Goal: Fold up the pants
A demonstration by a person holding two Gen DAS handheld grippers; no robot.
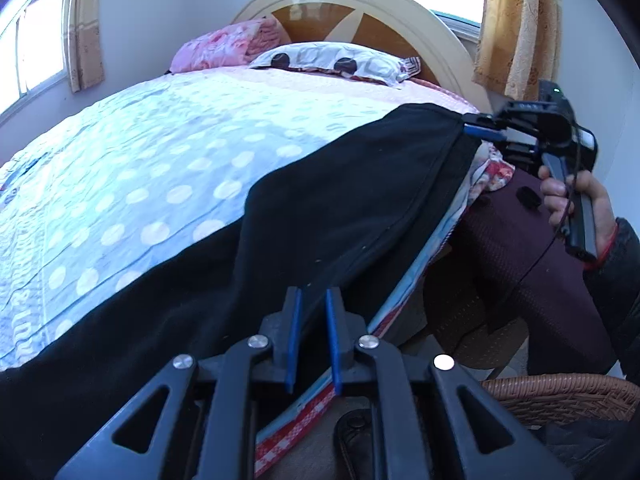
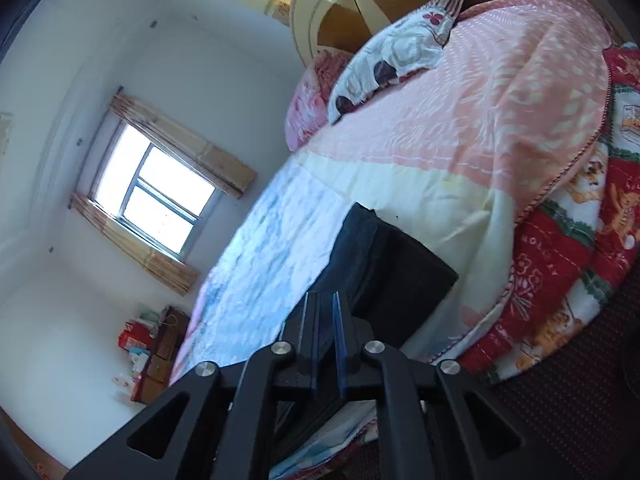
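Black pants (image 1: 340,208) lie along the near edge of the bed, over a blue polka-dot cover (image 1: 140,168). My left gripper (image 1: 313,300) is shut on the pants' near edge, black cloth pinched between its blue pads. My right gripper (image 1: 478,126) shows in the left wrist view at the far right, shut on the pants' far corner and holding it taut above the bed edge. In the right wrist view the right gripper (image 2: 322,304) is nearly closed on a dark fold of the pants (image 2: 384,264). That view is rolled sideways.
A patterned pillow (image 1: 332,60) and a pink folded quilt (image 1: 224,46) lie by the wooden headboard (image 1: 360,4). A red patterned blanket (image 2: 568,256) hangs at the bed's side. A wicker basket (image 1: 560,396) stands at lower right. Windows with curtains are behind.
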